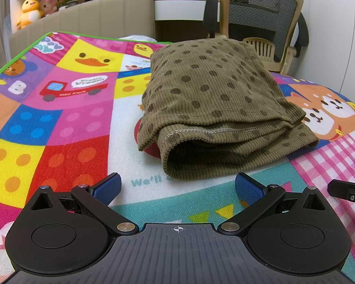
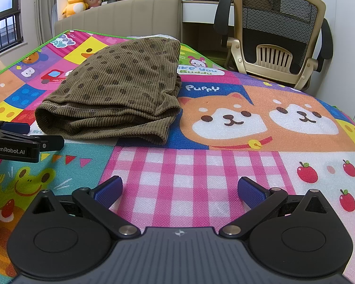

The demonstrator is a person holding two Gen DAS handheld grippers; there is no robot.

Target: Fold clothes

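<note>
An olive-brown ribbed garment with dark dots lies folded into a thick stack on the colourful play mat; the right wrist view shows the same garment to the left. My left gripper stands open just short of the garment's near hem, nothing between its blue pads. My right gripper is open too, low over the pink checked patch, to the right of the garment and apart from it. The left gripper shows at that view's left edge, the right gripper at the left view's right edge.
The mat covers a bed with a beige headboard. An office chair and a white desk stand behind the far edge. Plush toys sit on a shelf at the back left.
</note>
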